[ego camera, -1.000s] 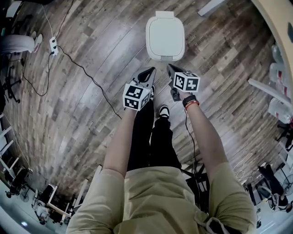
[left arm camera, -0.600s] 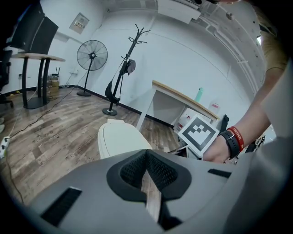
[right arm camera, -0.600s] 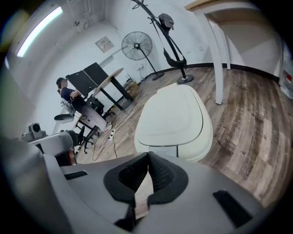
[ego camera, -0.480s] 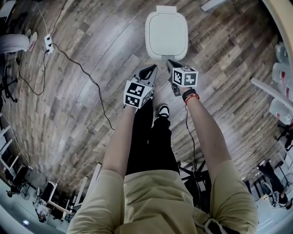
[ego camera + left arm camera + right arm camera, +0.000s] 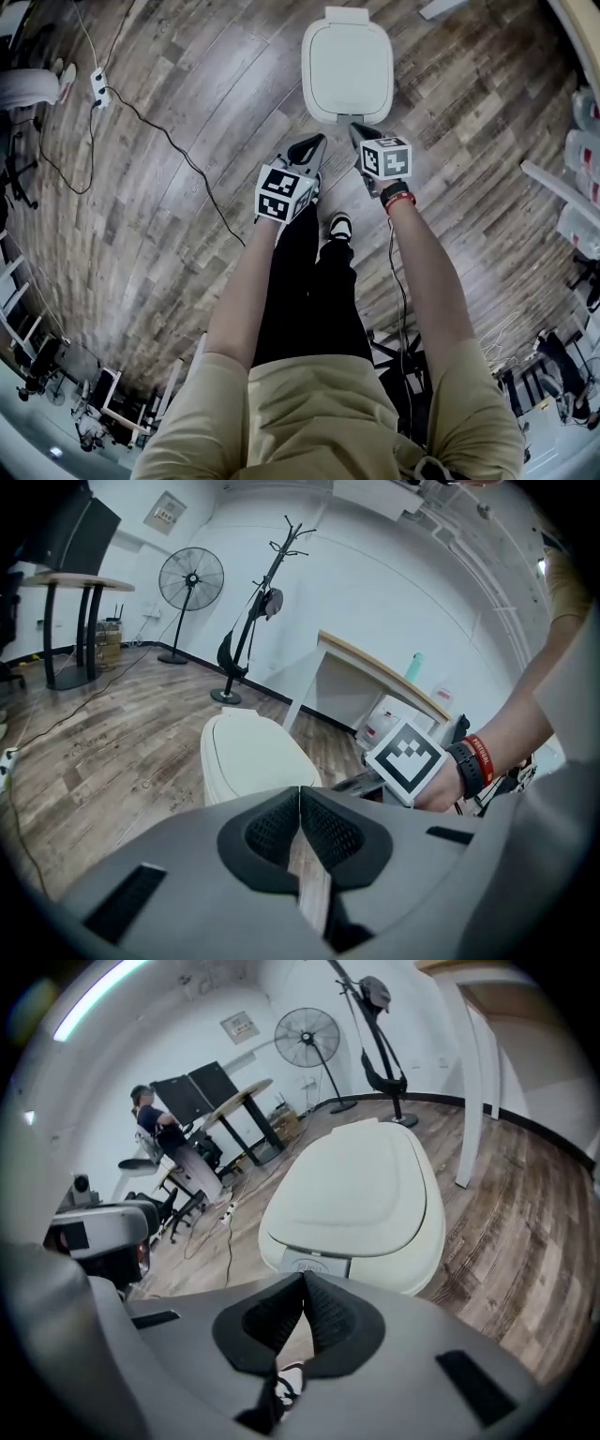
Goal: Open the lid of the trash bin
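On the wood floor (image 5: 187, 112), at the far side of the scene and dead ahead of me, stands the trash bin (image 5: 217, 775). It's white and upright, w/ the lid (image 5: 347, 66) fully down, so nothing is opened yet.

Right gripper (image 5: 304, 1277): tips pressed together, nothing between them, only floor and my shoe (image 5: 286, 1382) showing thru the gap lower down. It hangs just near of the bin's front edge, close but not touching as far as I can tell.

Left gripper (image 5: 300, 789): also closed tip to tip and empty. It sits a bit left of the right one and further from the bin.

Handling, my guess:
- Lid looks like smooth moulded plastic: stiff, light, prob slippery, so pinching the rounded rim would likely slip off.
- Small grey press tab (image 5: 317, 1265) sits at the lid's near edge. Print on it is too small for me to read, but it looks like a push latch.
- Hinge strip (image 5: 345, 15) is on the far side, so the lid should swing up away from me.
- Best contact IMO is closed right tips straight down on that tab.
- Bin prob light/empty, so a sideways shove could skate it across the floor. Keep the force vertical.
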A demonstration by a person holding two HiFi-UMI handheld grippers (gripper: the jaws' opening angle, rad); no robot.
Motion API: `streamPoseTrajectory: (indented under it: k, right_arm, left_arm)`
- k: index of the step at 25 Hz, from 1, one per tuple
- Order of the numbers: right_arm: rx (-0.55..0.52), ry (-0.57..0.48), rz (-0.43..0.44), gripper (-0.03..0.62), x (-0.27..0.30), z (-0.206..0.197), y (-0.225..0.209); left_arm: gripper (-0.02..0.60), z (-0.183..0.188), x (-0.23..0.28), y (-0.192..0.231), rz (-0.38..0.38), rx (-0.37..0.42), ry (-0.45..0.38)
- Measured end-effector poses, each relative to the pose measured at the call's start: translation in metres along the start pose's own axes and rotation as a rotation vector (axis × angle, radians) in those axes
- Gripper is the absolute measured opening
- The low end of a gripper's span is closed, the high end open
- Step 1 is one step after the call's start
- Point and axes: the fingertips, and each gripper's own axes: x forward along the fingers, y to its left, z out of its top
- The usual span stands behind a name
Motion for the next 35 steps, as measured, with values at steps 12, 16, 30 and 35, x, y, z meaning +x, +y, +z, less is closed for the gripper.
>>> streamPoseTrajectory:
  k: [12, 16, 30, 35]
  right_arm:
    - [-0.176, 0.072, -0.076, 0.015, 0.003, 0.001, 0.004]
    - [-0.217, 0.078, -0.089, 0.014, 0.006, 0.001, 0.005]
    - [-0.249, 0.075, -0.08, 0.014, 0.003, -0.001, 0.001]
    - [-0.182, 0.088, -0.073, 0.014, -0.003, 0.004, 0.001]
  left_arm:
    - [0.024, -0.006, 0.006, 0.007, -0.001, -0.012, 0.012]
    - [0.024, -0.005, 0.006, 0.013, -0.001, -0.004, 0.02]
    - [0.024, -0.008, 0.006, 0.014, 0.015, -0.004, 0.042]
    - [0.023, -0.001, -0.005, 0.008, 0.013, -0.003, 0.049]
